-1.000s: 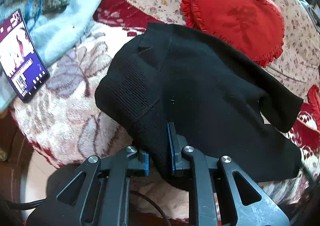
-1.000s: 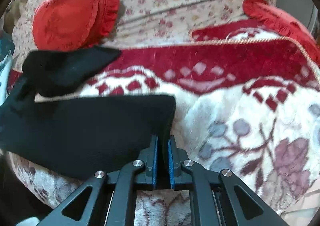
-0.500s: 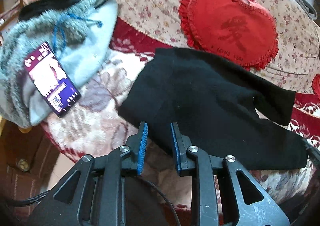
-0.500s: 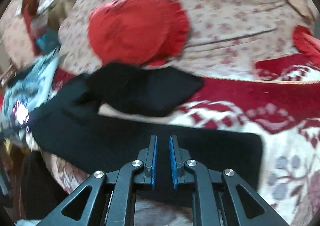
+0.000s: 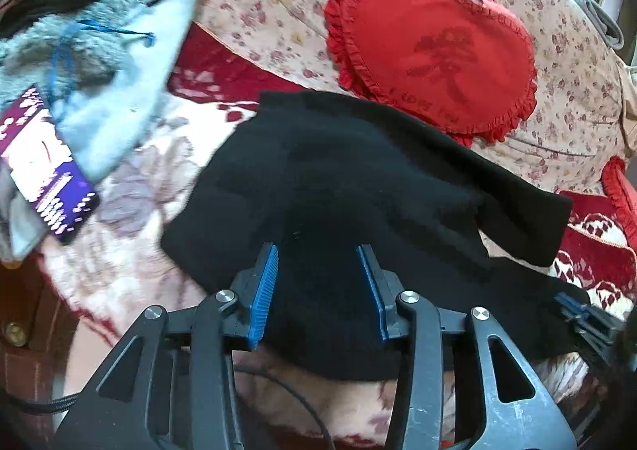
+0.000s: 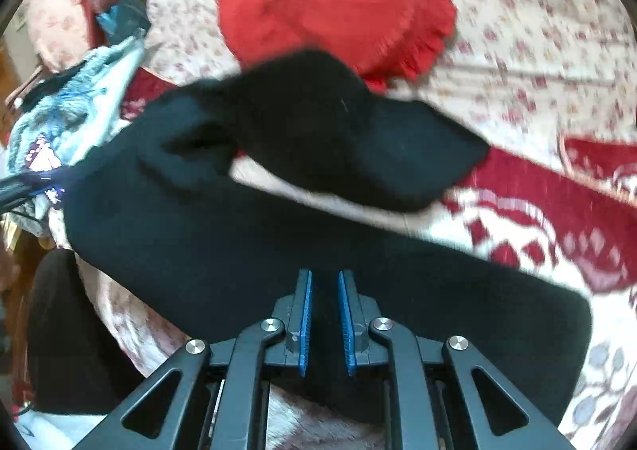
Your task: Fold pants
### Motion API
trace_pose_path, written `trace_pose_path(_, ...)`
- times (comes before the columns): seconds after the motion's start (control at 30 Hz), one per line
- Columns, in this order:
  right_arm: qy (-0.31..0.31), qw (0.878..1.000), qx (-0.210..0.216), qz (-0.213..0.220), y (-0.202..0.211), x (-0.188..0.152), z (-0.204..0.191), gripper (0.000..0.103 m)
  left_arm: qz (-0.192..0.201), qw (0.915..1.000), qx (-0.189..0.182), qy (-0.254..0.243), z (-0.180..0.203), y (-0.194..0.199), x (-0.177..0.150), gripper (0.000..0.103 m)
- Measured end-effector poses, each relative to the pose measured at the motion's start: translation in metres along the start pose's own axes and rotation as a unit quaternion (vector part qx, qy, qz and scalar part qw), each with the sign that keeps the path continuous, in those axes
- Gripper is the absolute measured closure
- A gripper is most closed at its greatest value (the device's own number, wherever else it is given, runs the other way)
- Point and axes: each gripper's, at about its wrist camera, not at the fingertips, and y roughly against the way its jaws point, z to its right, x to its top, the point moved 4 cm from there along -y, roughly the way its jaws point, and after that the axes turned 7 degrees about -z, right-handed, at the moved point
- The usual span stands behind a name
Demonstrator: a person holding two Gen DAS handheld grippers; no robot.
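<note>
Black pants [image 5: 358, 179] lie across a red and cream patterned blanket [image 5: 131, 251], one leg angled away from the other [image 6: 398, 155]. My left gripper [image 5: 318, 267] hovers over the waist end; its jaws are opening, with cloth beneath them and neither pad pressing on it. My right gripper [image 6: 325, 291] sits over the near leg [image 6: 199, 235], part way along it and left of the cuff. Its jaws stand narrowly apart, black fabric shows in the gap, and no pinch is visible. The left wrist view catches the right gripper [image 5: 577, 310] at its right edge.
A red heart-shaped cushion [image 5: 434, 44] leans on the floral sofa back [image 5: 270, 0] behind the pants. A grey fleece garment [image 5: 111, 64] with a purple tag [image 5: 43, 167] lies at the left. The blanket's near edge drops off below both grippers.
My left gripper let go of the waist fold, opened wide and pulled back slightly. My right gripper released the cuff and slid left along the leg, rolling as it went.
</note>
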Motion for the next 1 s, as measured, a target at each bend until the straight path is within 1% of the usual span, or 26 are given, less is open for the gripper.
trace_pose_path(0.17, 0.044, 0.997, 0.027, 0.051, 0.018, 0.038, -0.027, 0.09, -0.013, 0.9999, -0.001, -0.01, 0.012, -0.027, 0.018, 0.063)
trace_pose_path(0.27, 0.069, 0.995, 0.028, 0.061, 0.016, 0.062, -0.046, 0.089, -0.018, 0.9997, -0.004, -0.015, 0.015, -0.037, 0.028, 0.063)
trace_pose_path(0.37, 0.081, 0.994, 0.037, 0.068, 0.008, 0.089, -0.06, 0.088, -0.029, 0.9993, 0.005, -0.021, 0.012, -0.047, 0.032, 0.063)
trace_pose_path(0.4, 0.079, 0.994, 0.042, 0.067, 0.003, 0.099, -0.063, 0.087, -0.036, 0.9991, 0.006, -0.02, 0.01, -0.05, 0.033, 0.063)
trace_pose_path(0.43, 0.076, 0.994, 0.051, 0.063, -0.005, 0.11, -0.067, 0.086, -0.042, 0.999, 0.001, -0.016, 0.007, -0.053, 0.032, 0.063)
trace_pose_path(0.5, 0.075, 0.994, 0.056, 0.055, -0.019, 0.128, -0.074, 0.085, -0.048, 0.9988, -0.008, -0.007, 0.002, -0.057, 0.031, 0.063)
trace_pose_path(0.6, 0.096, 0.993, 0.053, 0.039, -0.043, 0.152, -0.085, 0.085, -0.044, 0.999, -0.01, -0.005, -0.004, -0.053, 0.033, 0.063)
trace_pose_path(0.67, 0.104, 0.992, 0.061, 0.025, -0.058, 0.165, -0.092, 0.085, -0.032, 0.9995, -0.008, 0.0, -0.009, -0.049, 0.039, 0.063)
trace_pose_path(0.77, 0.122, 0.989, 0.077, 0.015, -0.074, 0.178, -0.104, 0.082, -0.03, 0.9994, -0.012, 0.013, -0.016, -0.053, 0.05, 0.063)
trace_pose_path(0.83, 0.129, 0.989, 0.071, 0.0, -0.09, 0.184, -0.108, 0.081, -0.033, 0.9992, -0.015, 0.018, -0.018, -0.061, 0.057, 0.063)
trace_pose_path(0.93, 0.135, 0.988, 0.068, -0.027, -0.116, 0.189, -0.111, 0.081, -0.049, 0.9986, -0.007, 0.021, -0.02, -0.077, 0.062, 0.063)
trace_pose_path(0.97, 0.137, 0.988, 0.069, -0.03, -0.12, 0.189, -0.112, 0.084, -0.044, 0.9987, -0.009, 0.023, -0.022, -0.078, 0.064, 0.063)
trace_pose_path(1.0, 0.138, 0.988, 0.066, -0.023, -0.122, 0.187, -0.111, 0.093, -0.045, 0.9986, -0.01, 0.024, -0.023, -0.078, 0.064, 0.063)
